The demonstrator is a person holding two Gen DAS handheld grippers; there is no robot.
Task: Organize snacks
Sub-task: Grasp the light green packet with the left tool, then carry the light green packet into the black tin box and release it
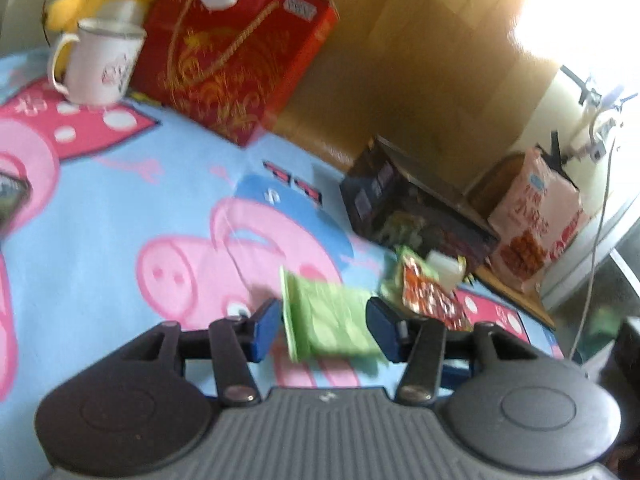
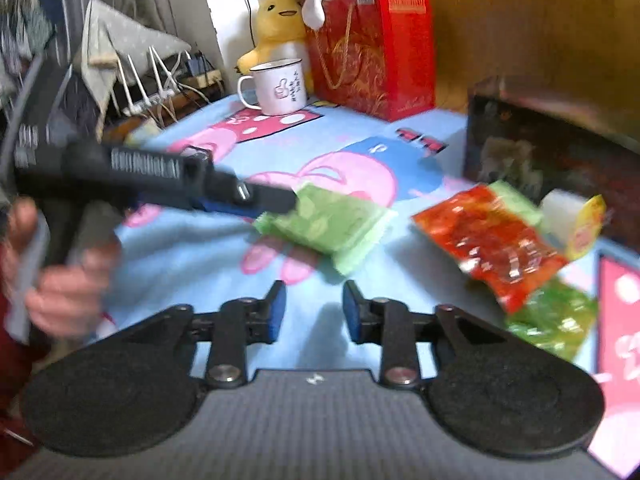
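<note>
Left and right wrist views of a snack-sorting task on a surface [image 2: 168,248] covered by a blue cartoon-pig cloth. The left claw [image 1: 324,320] is grasping a green snack packet [image 1: 328,320]: its blue pads are sitting against the packet's two sides, and in the right view the packet [image 2: 332,224] is hanging at the claw's tip just above the cloth, its lower corner close to it. The right claw [image 2: 314,308] is standing released, its jaws partly apart with nothing but bare cloth between them.

Progress appears early to middling. A dark box [image 2: 556,152] is lying open toward the cameras at the far right of the surface and is judged the likely destination; some packets seem to be lying inside it already, though blur is preventing a count. An orange-red packet [image 2: 488,240] is lying just outside the box's front, a white-and-yellow packet [image 2: 576,220] is sitting beside it, and a further green packet [image 2: 556,316] is lying nearer the right claw. These three, plus the held one, are still waiting to be put away.

A hand [image 2: 60,280] is gripping the left claw's handle, and the tool is reaching in from the left with a slight downward tilt. The right claw is pointing forward and downward over the cloth, short of the loose packets. A mug [image 2: 280,88], a red gift bag [image 2: 380,48] and a yellow plush toy [image 2: 280,24] are standing at the back, apart from the work.
</note>
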